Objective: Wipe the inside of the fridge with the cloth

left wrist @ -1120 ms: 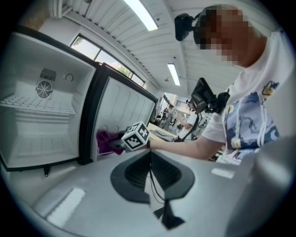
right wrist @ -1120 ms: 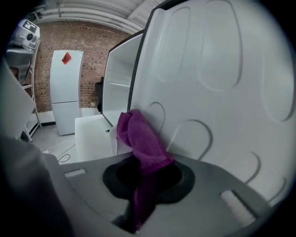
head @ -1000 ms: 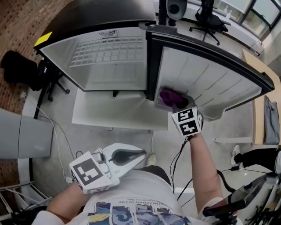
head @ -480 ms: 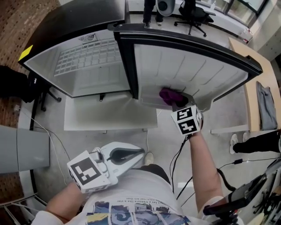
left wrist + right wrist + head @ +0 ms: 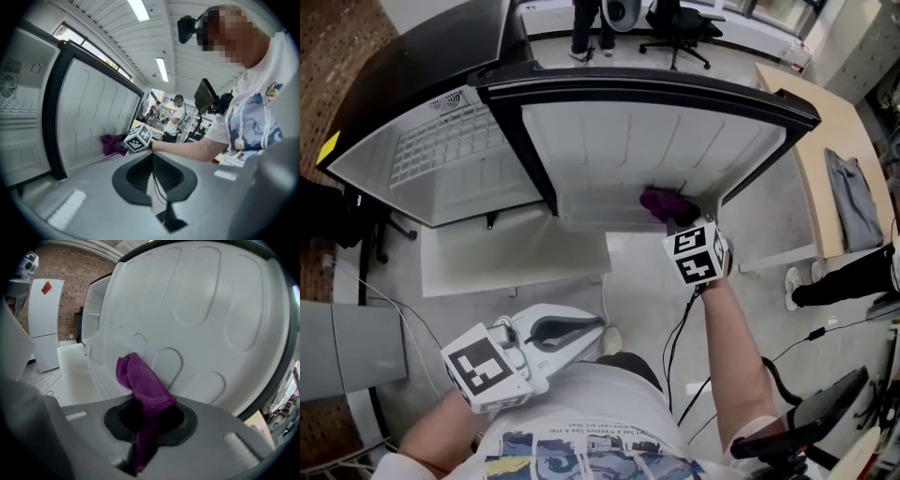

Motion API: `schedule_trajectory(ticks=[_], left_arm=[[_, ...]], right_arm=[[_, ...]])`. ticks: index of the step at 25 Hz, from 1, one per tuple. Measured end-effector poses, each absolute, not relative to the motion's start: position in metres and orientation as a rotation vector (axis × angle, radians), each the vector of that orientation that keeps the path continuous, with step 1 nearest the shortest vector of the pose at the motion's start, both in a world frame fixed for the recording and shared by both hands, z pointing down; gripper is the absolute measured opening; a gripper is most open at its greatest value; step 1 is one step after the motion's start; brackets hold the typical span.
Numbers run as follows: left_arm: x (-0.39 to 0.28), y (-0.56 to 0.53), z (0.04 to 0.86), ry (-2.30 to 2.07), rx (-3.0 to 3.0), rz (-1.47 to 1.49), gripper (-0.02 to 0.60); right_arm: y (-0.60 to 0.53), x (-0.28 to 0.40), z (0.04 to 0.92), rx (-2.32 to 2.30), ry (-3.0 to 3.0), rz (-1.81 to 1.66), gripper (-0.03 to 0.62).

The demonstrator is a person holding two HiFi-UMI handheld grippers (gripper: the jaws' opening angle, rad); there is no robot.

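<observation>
Wiping: purple cloth (image 5: 140,380) on fridge door (image 5: 619,141)
The right gripper (image 5: 145,420) clenches it — moulded ribs could snag it loose, if it truly touches; left gripper (image 5: 152,159) closed on nothing.

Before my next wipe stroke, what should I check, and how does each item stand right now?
1. Cloth clamped in right hand-held gripper: ok.
2. Cloth pressed on door liner: ok, it looks in contact.
3. Door open wide: ok.
4. Left hand-held gripper shut, empty, away from the door: ok.
5. Cable under the right wrist hanging clear of the door: ok.
6. Liner clean: cannot tell.
</observation>
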State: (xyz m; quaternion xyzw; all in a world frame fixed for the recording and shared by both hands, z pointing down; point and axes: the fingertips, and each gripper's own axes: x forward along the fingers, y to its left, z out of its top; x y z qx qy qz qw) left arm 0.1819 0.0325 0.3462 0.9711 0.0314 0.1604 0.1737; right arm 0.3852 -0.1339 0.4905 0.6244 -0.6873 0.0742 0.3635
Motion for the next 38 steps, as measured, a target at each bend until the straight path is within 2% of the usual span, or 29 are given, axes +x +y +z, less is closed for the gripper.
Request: schedule_trajectory(ticks=[26, 33, 38], left_arm=[[0.221, 0.064, 0.349, 0.233, 2.814, 0.502, 0.006], [0.205, 0.063, 0.351, 0.205, 2.819, 0.473, 0.006], [0.193, 0.068, 0.339, 0.220, 2.784, 0.469, 0.006]], right_arm=[[-0.085, 0.445, 0.448, 1.822, -1.737, 0.190, 0.052], [-0.073, 0.440, 0.412, 1.913, -1.787, 0.158, 0.052], [-0.066, 0.405, 0.395, 1.925, -1.894, 0.194, 0.052]])
